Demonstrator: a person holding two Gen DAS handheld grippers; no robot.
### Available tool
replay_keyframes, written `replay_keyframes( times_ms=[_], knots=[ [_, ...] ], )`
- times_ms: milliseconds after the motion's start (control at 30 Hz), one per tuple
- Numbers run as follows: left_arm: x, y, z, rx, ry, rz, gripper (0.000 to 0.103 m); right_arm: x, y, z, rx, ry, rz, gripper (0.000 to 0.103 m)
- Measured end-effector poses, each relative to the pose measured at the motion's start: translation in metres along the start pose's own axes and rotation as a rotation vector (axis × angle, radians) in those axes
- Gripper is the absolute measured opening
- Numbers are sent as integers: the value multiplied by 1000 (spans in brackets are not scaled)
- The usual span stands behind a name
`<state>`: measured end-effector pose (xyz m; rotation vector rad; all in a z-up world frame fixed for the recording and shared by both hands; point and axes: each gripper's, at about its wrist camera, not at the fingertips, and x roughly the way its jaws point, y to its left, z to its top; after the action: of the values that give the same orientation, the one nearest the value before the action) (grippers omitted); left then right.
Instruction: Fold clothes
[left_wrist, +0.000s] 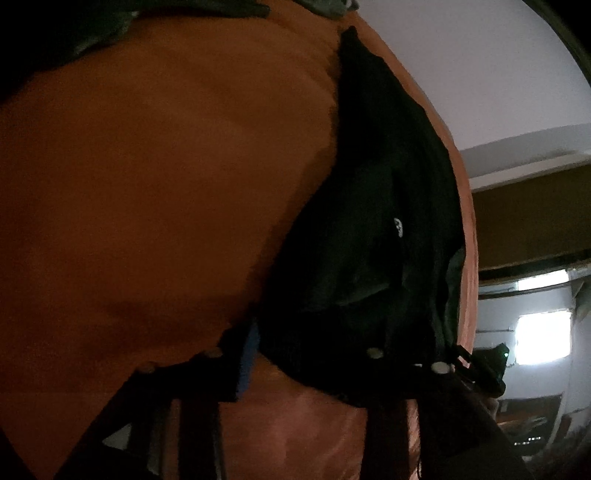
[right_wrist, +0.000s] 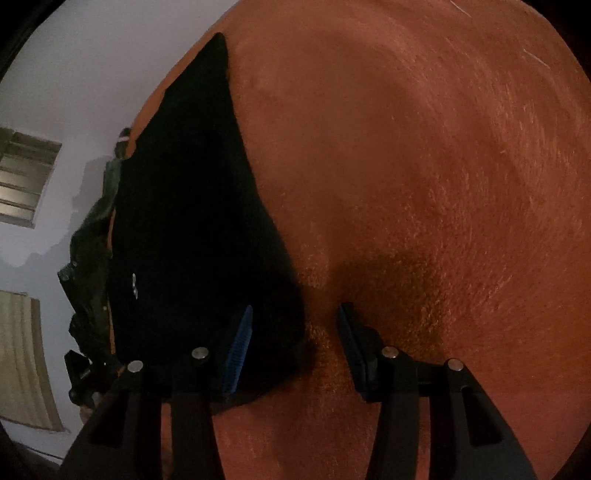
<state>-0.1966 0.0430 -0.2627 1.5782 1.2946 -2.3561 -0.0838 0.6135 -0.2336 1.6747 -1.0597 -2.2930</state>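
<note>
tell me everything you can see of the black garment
The black garment is dark, soft-looking cloth with a small white mark on it. It lies spread on the orange blanket, narrowing to a point at its far end, with creases near its lower end. In the right wrist view its near edge lies by the blue pad of the right gripper, whose jaws stand apart. Whether the left gripper grips it is too dark to tell.
</note>
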Motion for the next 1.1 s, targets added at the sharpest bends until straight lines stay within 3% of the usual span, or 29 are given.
replay_keyframes(
  times_ms=[100,200,300,367,433,533,633,700,900,967,1000,1033,1100],
  knots=[
    [7,-5,1,5,18,-22,44,0,-2,-1,0,-6,-4,30],
    [14,-15,1,8,45,-90,53,-3,0,-5,-12,-9,-23,30],
    [16,-19,1,34,36,-68,54,0,3,-7,-21,0,-26,31],
    [16,-20,0,52,21,-35,42,2,4,-10,-27,2,-30,31],
    [15,-18,-1,55,3,37,10,3,4,-11,-52,1,-41,31],
    [7,-7,-1,2,-37,43,5,4,4,-15,-93,-15,-59,27],
    [-1,5,-3,-47,-49,10,5,1,7,-19,-102,-40,-88,6],
    [-6,7,-5,-48,-32,-29,5,-4,10,-22,-109,-57,-105,5],
    [-12,-9,-9,61,-27,2,6,-11,27,-35,-191,-105,-171,4],
    [-5,-13,-7,60,13,-9,23,-10,25,-37,-182,-108,-174,4],
    [-1,-14,-7,60,33,-14,53,-7,21,-36,-168,-104,-163,4],
    [1,-16,-6,58,48,-21,77,-5,17,-36,-153,-100,-152,4],
    [-4,-18,-6,61,20,-55,78,-1,11,-34,-128,-78,-117,6]
  ],
)
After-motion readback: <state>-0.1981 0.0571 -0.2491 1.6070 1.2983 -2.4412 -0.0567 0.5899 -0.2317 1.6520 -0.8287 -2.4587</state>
